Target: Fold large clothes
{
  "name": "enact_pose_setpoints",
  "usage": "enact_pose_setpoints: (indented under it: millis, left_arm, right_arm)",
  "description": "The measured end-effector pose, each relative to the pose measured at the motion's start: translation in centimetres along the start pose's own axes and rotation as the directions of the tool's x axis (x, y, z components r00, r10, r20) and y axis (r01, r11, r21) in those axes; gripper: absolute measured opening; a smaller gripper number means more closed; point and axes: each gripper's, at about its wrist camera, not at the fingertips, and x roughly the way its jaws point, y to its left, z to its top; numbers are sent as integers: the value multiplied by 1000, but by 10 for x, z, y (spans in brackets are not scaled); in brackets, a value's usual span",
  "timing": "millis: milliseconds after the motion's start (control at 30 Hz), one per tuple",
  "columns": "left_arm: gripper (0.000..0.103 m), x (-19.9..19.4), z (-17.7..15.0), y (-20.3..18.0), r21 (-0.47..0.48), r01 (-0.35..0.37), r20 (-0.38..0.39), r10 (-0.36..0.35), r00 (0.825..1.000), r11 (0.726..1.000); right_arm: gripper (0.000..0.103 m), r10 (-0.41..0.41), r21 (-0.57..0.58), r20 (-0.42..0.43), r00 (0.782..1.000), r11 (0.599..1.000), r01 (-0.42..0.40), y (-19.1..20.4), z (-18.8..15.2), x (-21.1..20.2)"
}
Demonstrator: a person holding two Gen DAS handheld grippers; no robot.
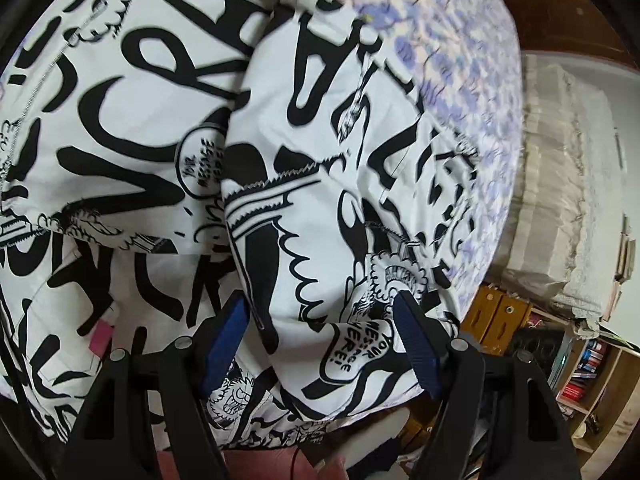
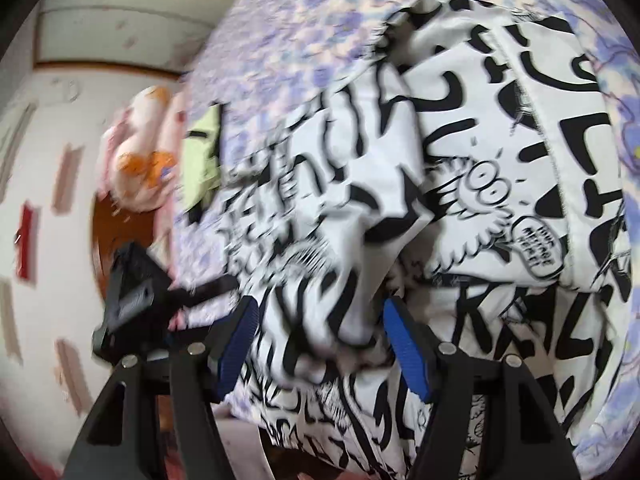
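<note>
Bed with a purple floral sheet (image 1: pixel 460 40) fills most of both views. On it lies the white garment with black graffiti print (image 1: pixel 160 120), bunched, with one fold lapped over the rest; same garment (image 2: pixel 500 160) in the right wrist view, which is motion-blurred. Shelf with books (image 1: pixel 588 372) beside the bed on the left wrist view's right edge. Pink-and-orange soft item (image 2: pixel 140 160) and a yellow-green item (image 2: pixel 200 160) near the bed's far edge.

Left gripper (image 1: pixel 320 344): blue pads apart, a fold of garment between them, not pinched. Right gripper (image 2: pixel 316 348): pads apart, cloth lying between, no grip.
</note>
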Motion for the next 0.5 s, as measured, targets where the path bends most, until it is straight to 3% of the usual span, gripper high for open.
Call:
enact_pose_setpoints:
  millis: [67, 100, 133, 167, 200, 233, 300, 367, 433, 500]
  left_arm:
    - [69, 9, 3, -3, -10, -35, -27, 35, 999, 999]
    - [63, 13, 5, -4, -18, -45, -37, 45, 998, 999]
    - [44, 16, 7, -4, -28, -52, -40, 51, 998, 998]
    - [29, 20, 11, -4, -44, -68, -51, 66, 997, 997]
    - [23, 23, 15, -5, -63, -78, -60, 74, 995, 995]
    - [9, 24, 19, -6, -64, -73, -53, 70, 996, 995]
    - [8, 19, 29, -17, -44, -64, -29, 63, 998, 997]
    - [6, 3, 40, -36, 5, -52, 18, 52, 999, 999]
    - [6, -23, 53, -62, 82, -20, 112, 11, 994, 996]
    - [6, -49, 64, -85, 177, 4, 207, -41, 978, 984]
  right_arm:
    - [65, -67, 89, -70, 995, 993, 73, -7, 13, 13]
    - [63, -63, 113, -95, 993, 991, 74, -8, 16, 19]
    - [57, -45, 132, -113, 993, 990, 60, -11, 20, 24]
    - [33, -21, 153, -123, 992, 987, 40, -13, 23, 29]
    - [11, 1, 182, -128, 992, 983, 23, -14, 26, 33]
    - [11, 14, 208, -139, 990, 978, 16, -15, 28, 37]
    - [10, 2, 188, -139, 990, 982, 24, -10, 35, 42]
    - [8, -43, 86, -92, 995, 995, 51, 8, 43, 35]
    - [8, -9, -18, -25, 1000, 1000, 8, 33, 53, 22]
    - [7, 24, -133, 65, 998, 991, -15, 60, 68, 9]
